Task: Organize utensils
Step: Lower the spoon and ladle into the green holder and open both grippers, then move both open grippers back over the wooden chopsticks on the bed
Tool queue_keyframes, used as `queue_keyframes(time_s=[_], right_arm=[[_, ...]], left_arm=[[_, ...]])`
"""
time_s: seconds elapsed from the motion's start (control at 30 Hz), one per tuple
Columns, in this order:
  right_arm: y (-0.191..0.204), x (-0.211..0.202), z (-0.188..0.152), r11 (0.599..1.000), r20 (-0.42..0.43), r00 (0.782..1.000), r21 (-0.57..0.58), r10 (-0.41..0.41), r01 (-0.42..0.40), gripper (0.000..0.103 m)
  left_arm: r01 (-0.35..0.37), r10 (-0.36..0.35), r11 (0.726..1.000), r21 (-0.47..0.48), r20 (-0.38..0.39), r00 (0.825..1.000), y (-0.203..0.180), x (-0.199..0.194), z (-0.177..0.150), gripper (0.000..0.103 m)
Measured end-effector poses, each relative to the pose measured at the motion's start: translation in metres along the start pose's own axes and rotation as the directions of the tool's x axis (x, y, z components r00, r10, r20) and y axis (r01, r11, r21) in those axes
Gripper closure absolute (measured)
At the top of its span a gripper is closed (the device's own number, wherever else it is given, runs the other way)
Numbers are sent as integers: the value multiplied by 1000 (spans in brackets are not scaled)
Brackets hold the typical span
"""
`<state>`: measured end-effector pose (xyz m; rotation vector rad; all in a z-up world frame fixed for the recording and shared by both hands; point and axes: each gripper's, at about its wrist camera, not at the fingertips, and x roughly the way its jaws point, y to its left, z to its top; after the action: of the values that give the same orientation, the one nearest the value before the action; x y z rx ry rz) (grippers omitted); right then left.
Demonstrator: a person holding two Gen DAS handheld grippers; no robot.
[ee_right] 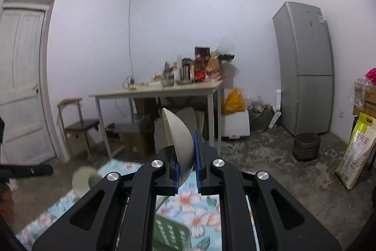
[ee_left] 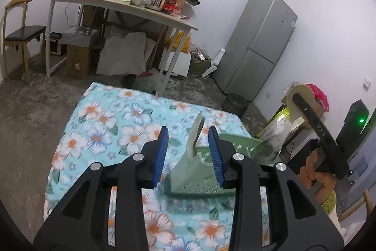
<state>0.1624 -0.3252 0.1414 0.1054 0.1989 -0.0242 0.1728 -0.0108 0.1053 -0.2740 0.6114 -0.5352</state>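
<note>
My left gripper (ee_left: 188,133) stands open over the flowered cloth (ee_left: 105,124). A pale cream dish (ee_left: 194,133) stands on edge between its blue pads (ee_left: 162,149), set in a green slotted rack (ee_left: 202,182); the pads do not touch it. My right gripper (ee_right: 186,149) is shut on a cream bowl (ee_right: 178,131), held upright on edge above the cloth. The left wrist view shows that bowl (ee_left: 299,95) at the far right, with a hand (ee_left: 315,173) on the gripper's handle. A corner of the green rack (ee_right: 171,234) shows below the right gripper.
A cluttered table (ee_left: 122,6) and a chair (ee_left: 21,34) stand across the room, with boxes and bags below. A grey fridge (ee_right: 305,67), a dark rice cooker (ee_right: 305,145) and a rice sack (ee_right: 357,147) stand on the right. The floor is bare concrete.
</note>
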Motion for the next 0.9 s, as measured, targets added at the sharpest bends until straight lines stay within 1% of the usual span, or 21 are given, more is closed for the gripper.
queue_keyframes(time_s=[0.07,0.1,0.13,0.17,0.2,0.23,0.3,0.43,0.57,0.6,0.67,0.7,0.8,0.87,0.9], right_arm=[[0,4,-9,999,-46,998,9,32,-32,90],[0,4,-13,999,-57,998,15,40,-39,85],[-1,3,-15,999,-69,996,26,49,-47,74],[-2,1,-16,998,-75,996,41,53,-50,67],[-5,-2,-17,997,-72,996,54,58,-54,56],[-7,-6,-16,994,-64,995,81,77,-72,52],[-11,-11,-14,991,-62,995,111,84,-77,48],[-19,-25,-10,985,-62,995,160,74,-64,47],[-20,-54,-7,977,-51,997,205,60,-49,46],[-19,-63,-6,976,-52,997,213,58,-46,44],[-15,-79,-7,974,-62,997,222,54,-39,42],[-13,-86,-9,973,-73,996,227,54,-36,40],[1,-107,-23,970,-142,988,241,66,-30,32],[17,-117,-42,970,-228,971,243,71,-13,28],[22,-121,-51,970,-256,964,243,73,-9,26]], left_arm=[[4,-4,1000,-11,-6,1000,2,-4,-5,67],[6,-6,1000,-11,-7,1000,2,-5,-6,66],[5,-5,1000,-9,-9,1000,2,-7,-9,66],[4,-4,1000,-8,-10,1000,2,-8,-11,65],[5,-5,1000,-10,-11,1000,3,-9,-13,65],[10,-10,1000,-16,-13,1000,3,-10,-14,65],[17,-17,1000,-21,-14,1000,5,-13,-14,65],[29,-29,999,-23,-5,1000,4,-22,-18,61],[40,-40,999,-16,5,999,1,-37,-21,58],[43,-43,999,-11,7,999,-1,-41,-22,57],[55,-55,999,-1,6,998,-4,-50,-26,52],[62,-62,998,5,4,998,-5,-53,-29,51],[91,-91,996,21,-1,996,-8,-67,-43,43],[110,-110,993,34,-6,994,-9,-75,-57,37],[117,-116,992,37,-15,993,-9,-77,-64,35]])
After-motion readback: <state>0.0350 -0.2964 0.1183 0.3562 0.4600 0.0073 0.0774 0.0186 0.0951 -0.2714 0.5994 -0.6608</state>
